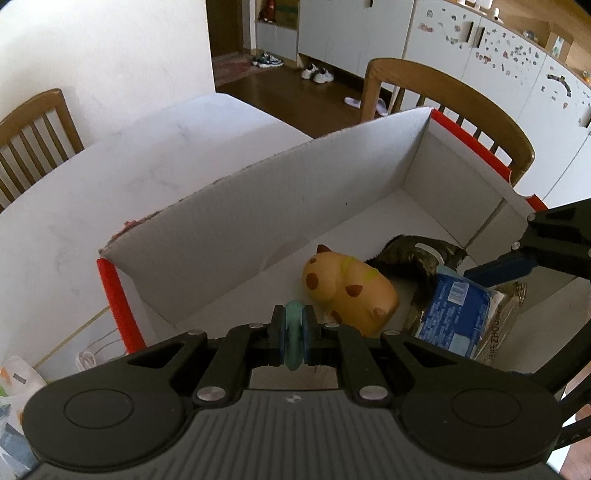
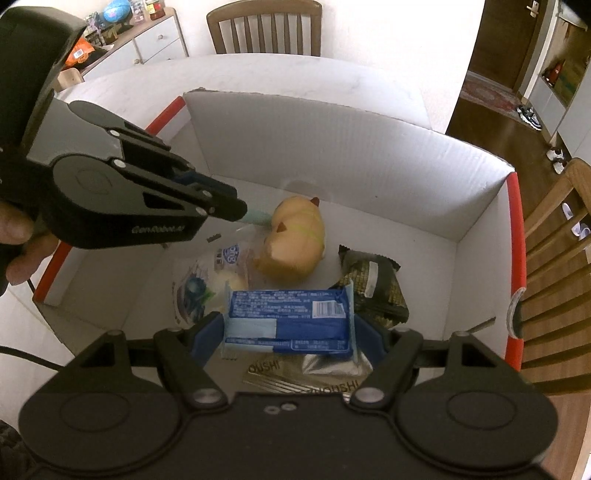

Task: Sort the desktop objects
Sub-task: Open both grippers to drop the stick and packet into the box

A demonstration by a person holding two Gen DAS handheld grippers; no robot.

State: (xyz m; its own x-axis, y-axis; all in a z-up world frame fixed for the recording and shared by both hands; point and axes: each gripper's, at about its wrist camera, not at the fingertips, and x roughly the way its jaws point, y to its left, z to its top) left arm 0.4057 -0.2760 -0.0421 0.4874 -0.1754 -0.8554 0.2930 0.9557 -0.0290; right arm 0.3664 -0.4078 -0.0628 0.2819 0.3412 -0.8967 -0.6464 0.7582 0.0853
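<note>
A white cardboard box with red edges stands on the white table. In it lie a yellow animal toy, a dark snack packet and other packets. My left gripper is shut on a thin teal object, held over the box beside the toy; the right wrist view shows it too. My right gripper is shut on a blue packet, just above a silver packet. The toy, dark packet and a clear bread bag show there.
Wooden chairs stand round the table. A patterned bag and a white cable lie on the table left of the box. The box walls rise on the far and right sides.
</note>
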